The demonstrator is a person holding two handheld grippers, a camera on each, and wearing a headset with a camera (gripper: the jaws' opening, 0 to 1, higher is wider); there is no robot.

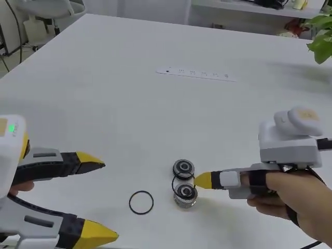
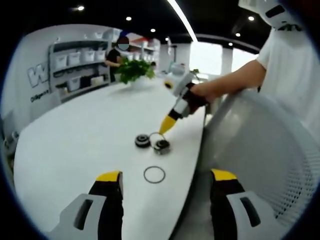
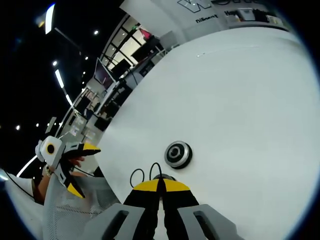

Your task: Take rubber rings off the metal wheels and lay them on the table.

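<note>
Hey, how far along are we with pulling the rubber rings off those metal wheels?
Done: one rubber ring lies loose on the table. In hand: the right hand-held gripper is shut at the near metal wheel, apparently pinching a second ring that loops up off it. Left: laying that ring down, then the far wheel, if it carries one; I cannot tell. The left hand-held gripper is open.

the left claw [image 1: 98,197] sits low at the person's left, its two yellow-tipped jaws spread wide apart and pointing right. the right claw [image 1: 199,180] reaches in from the right, level, gripped in the right hand [image 1: 293,194], its yellow tips pressed together on a thin rubber ring [image 1: 174,182].
</note>
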